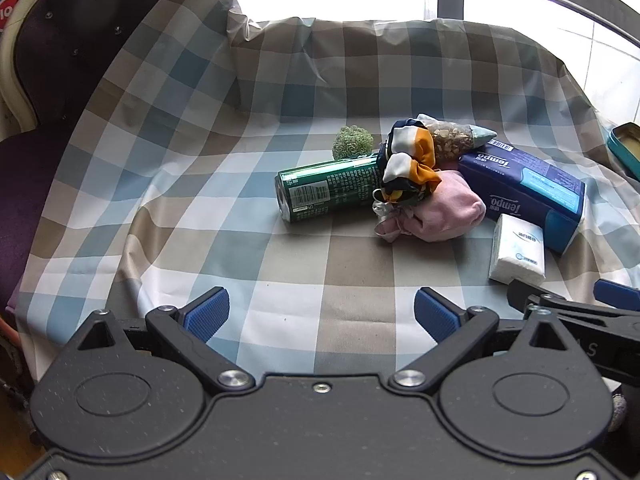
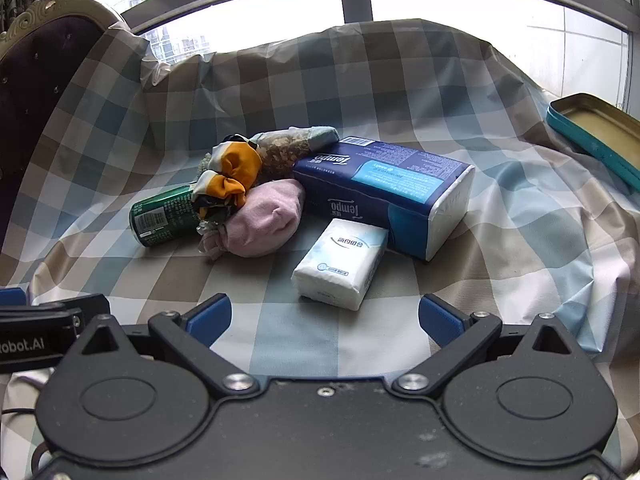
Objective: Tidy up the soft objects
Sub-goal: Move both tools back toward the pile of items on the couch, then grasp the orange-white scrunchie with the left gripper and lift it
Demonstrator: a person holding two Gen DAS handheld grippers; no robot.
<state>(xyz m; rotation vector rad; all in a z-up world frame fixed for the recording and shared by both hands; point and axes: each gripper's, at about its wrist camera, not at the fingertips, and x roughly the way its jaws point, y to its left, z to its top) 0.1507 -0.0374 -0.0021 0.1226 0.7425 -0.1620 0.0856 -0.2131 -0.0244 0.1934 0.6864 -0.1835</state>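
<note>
In the left wrist view, the left gripper is hovering with its two ribbed blue pads spread wide, nothing between them but the checked cloth, a smooth, creased fabric in blue, tan and white squares. Ahead of the fingers one pile is lying: one green metal can on its side, a cylinder with a barcode label; one knobbly green ball just behind it; one silky scrunchie in orange, white and navy, resting against the can's far end; one soft pink pouch gathered at its neck, touching the scrunchie; one cone-shaped clear bag of nuts or grains (contents too small to tell) behind. To the right of the fingers are sitting one long blue Tempo tissue pack and one small white tissue packet, touching each other. One teal tin is showing at the right edge.

In the right wrist view, the right gripper is likewise holding its two blue pads wide apart and empty. The small white packet, plastic-wrapped and brick-shaped, is lying just ahead between the fingers, leaning against the blue pack. The pink pouch, scrunchie and can are lying ahead to the left. The teal tin, shallow and open, is sitting far right.
</note>
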